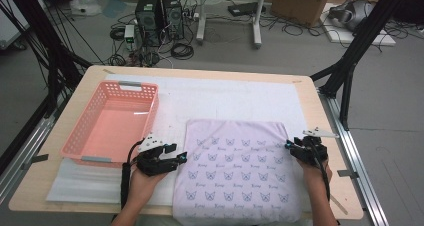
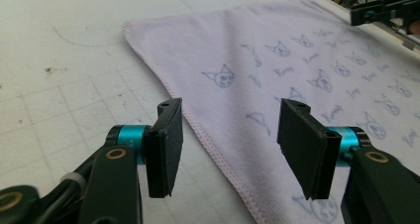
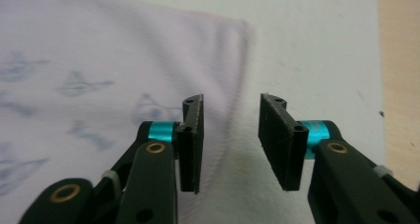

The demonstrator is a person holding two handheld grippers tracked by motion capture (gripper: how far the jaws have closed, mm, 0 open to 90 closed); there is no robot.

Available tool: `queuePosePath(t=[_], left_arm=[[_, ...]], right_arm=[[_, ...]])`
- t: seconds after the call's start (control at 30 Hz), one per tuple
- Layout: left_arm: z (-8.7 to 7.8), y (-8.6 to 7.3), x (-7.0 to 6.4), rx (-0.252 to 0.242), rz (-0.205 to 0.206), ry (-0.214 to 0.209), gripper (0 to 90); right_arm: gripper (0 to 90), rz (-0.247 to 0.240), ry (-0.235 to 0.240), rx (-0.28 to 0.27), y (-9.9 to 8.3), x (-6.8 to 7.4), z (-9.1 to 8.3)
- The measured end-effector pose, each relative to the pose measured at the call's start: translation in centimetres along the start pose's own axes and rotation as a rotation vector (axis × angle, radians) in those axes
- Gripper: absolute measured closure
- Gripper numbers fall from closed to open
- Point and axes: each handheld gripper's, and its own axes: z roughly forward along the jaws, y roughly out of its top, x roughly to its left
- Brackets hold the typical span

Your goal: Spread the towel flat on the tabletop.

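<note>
— Black jaws first: my left hand-held gripper (image 2: 228, 147) stands spread wide, straddling the near-side hem of the lilac cloth (image 2: 297, 80), pinching nothing.

— And your other one?

— My right hand-held gripper (image 3: 230, 144) is spread too, poised over the cloth's opposite edge, just short of its far corner, with nothing between the jaws.

— Where does the cloth lie?

— Flat on the white mat (image 1: 225, 93), printed side up, its near end hanging over the front of the surface (image 1: 320, 116). The pink basket (image 1: 82, 136) sits just beside the cloth, on my left.

— How will it handle?

— Soft and light, I'd judge; it will sag and fold wherever unsupported. I'd pinch the stitched hem at each side edge, where the fabric is thickest, and lift both sides together.
</note>
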Motion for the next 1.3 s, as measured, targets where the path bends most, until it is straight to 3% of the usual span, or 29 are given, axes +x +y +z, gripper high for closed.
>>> queuePosePath(t=[0.13,0.27,0.4,0.5,0.57,0.6,0.63,0.73,0.8,0.87,0.97,1.0,1.07,1.13,1.2,1.3], left_arm=[[1.1,0.8,0.3,0.005,0.013,0.026,47.6],[3.6,2.3,0.9,0.030,0.027,0.076,50.5],[6.2,3.6,1.8,0.090,0.028,0.132,52.8],[8.0,4.0,2.2,0.179,0.016,0.192,52.4],[8.3,4.2,1.8,0.183,0.071,0.248,63.7],[8.3,4.4,1.9,0.189,0.083,0.247,70.3],[8.3,4.5,1.9,0.204,0.101,0.269,88.1],[8.2,4.8,2.5,0.210,0.112,0.328,87.9],[8.0,4.7,3.1,0.188,0.058,0.300,87.7],[7.7,4.7,3.0,0.166,0.096,0.292,82.2],[6.8,4.9,2.8,0.075,0.030,0.199,56.2],[6.5,4.9,2.6,0.049,0.025,0.160,49.4],[5.9,4.7,2.0,0.019,0.040,0.105,42.9],[5.4,4.7,1.5,-0.003,0.020,0.036,34.9],[4.5,4.3,0.9,-0.075,0.021,-0.008,32.3],[3.8,4.2,0.3,-0.093,0.026,-0.054,20.6]], right_arm=[[56.6,-0.036,0.053,-0.028,-0.6,0.7,-1.9],[55.2,-0.059,0.095,-0.029,-1.6,0.9,-3.0],[54.7,-0.059,0.131,-0.041,-2.1,1.0,-3.5],[54.1,-0.061,0.154,-0.050,-2.1,1.2,-3.6],[54.0,-0.071,0.158,-0.056,-2.1,1.4,-3.7],[54.1,-0.076,0.160,-0.058,-2.0,1.4,-3.7],[54.1,-0.077,0.156,-0.057,-2.0,1.4,-3.7],[54.1,-0.060,0.148,-0.059,-2.1,1.1,-3.6],[54.1,-0.052,0.138,-0.054,-2.3,0.8,-3.6],[53.9,-0.047,0.132,-0.058,-2.4,0.5,-3.7],[51.0,-0.036,0.125,-0.070,-2.4,0.2,-4.1],[50.4,-0.037,0.125,-0.073,-2.3,0.1,-4.2],[47.6,-0.038,0.135,-0.072,-2.3,0.0,-4.4],[44.1,-0.044,0.142,-0.073,-2.2,0.1,-4.5],[36.6,-0.064,0.131,-0.075,-2.0,0.3,-4.5],[29.5,-0.073,0.141,-0.087,-1.6,0.7,-4.5]])
